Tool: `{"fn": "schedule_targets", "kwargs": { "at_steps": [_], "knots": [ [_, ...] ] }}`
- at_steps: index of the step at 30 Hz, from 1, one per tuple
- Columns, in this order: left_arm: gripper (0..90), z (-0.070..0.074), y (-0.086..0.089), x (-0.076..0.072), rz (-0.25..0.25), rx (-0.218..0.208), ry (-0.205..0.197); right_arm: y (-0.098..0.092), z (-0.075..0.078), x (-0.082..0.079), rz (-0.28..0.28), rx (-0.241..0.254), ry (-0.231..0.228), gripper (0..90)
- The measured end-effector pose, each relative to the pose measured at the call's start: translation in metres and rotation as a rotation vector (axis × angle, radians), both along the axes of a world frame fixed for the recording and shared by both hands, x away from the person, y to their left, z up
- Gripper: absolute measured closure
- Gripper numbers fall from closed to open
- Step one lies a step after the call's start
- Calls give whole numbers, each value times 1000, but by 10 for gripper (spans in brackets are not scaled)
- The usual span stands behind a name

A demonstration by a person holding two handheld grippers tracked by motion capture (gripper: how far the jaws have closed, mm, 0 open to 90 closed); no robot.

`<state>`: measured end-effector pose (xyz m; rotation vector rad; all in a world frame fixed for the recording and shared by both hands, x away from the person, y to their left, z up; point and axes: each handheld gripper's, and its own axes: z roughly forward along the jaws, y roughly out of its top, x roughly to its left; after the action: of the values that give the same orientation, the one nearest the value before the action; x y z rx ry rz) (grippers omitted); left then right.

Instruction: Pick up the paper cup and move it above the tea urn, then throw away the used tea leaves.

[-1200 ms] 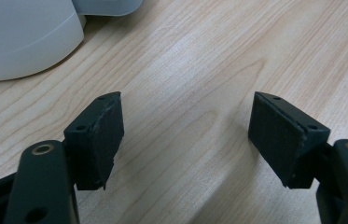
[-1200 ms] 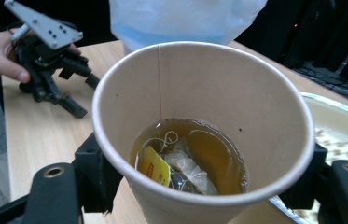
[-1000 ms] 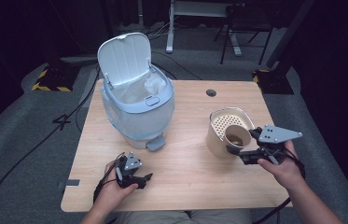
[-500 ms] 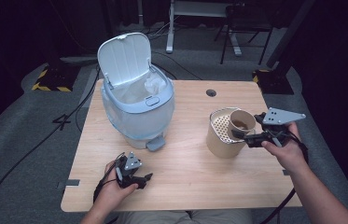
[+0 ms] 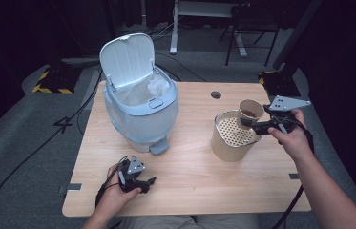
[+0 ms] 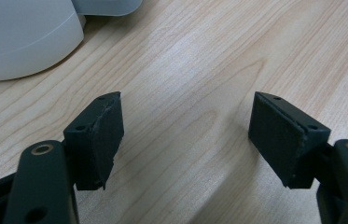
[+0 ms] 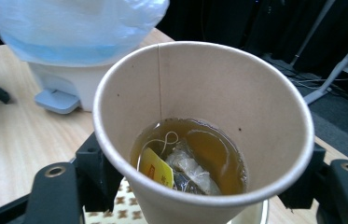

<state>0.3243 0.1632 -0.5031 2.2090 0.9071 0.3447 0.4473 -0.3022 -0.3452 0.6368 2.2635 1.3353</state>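
Right gripper (image 5: pixel 253 125) clamps paper cup (image 5: pixel 250 112) upright, long axis vertical, mouth up, above strainer container (image 5: pixel 230 138) at table's (image 5: pixel 190 181) 3 o'clock. Left gripper (image 5: pixel 143 183), 7 o'clock, jaws wide, empty.

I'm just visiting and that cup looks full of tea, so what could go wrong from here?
The right gripper holds the cup above the strainer. Tea and a teabag sit inside, so a tilt too far to one side could spill onto the table. The paper wall might also buckle or slip between the fingers.
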Motion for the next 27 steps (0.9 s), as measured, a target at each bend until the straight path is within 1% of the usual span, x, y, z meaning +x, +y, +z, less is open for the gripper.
{"fn": "schedule_targets", "kwargs": {
  "at_steps": [4, 8, 13, 16, 17, 19, 20, 21, 22, 23, 24, 25, 26, 27],
  "knots": [
    [271, 0, 0, 0, -1, 0, 0, -4, -1, 9, -17, -3, 3, 297],
    [265, 0, 0, 0, -4, 2, 0, -6, -1, 13, -29, 4, 5, 297],
    [258, 0, 0, 0, -5, 0, 3, -6, 1, 13, -28, -1, 2, 297],
    [256, 0, 0, 0, -5, -1, 5, -6, 3, 10, -25, -16, -15, 297],
    [255, 0, 0, 0, -4, -1, 6, -6, 4, 10, -24, -23, -25, 297],
    [255, 0, 0, 0, -4, -2, 6, -6, 7, 8, -21, -54, -59, 297],
    [255, 0, 0, 0, -4, -2, 6, -6, 9, 7, -20, -78, -78, 298],
    [255, 0, 0, 0, -4, -2, 6, -6, 10, 6, -20, -91, -87, 298],
    [255, 0, 0, 0, -4, -2, 6, -6, 11, 5, -19, -106, -109, 299],
    [255, 0, 0, 0, -5, -1, 5, -6, 11, 5, -19, -106, -109, 299],
    [255, 0, -1, 0, -4, -2, 5, -6, 12, 4, -1, -150, -162, 301],
    [255, 0, 0, 0, -5, -1, 5, -5, 12, 3, 3, -171, -183, 301],
    [255, 0, 0, 0, -4, -1, 5, -5, 12, 2, 9, -208, -218, 302],
    [255, 0, -1, 0, -4, -2, 5, -5, 12, 2, 12, -231, -237, 302]
  ]
}}
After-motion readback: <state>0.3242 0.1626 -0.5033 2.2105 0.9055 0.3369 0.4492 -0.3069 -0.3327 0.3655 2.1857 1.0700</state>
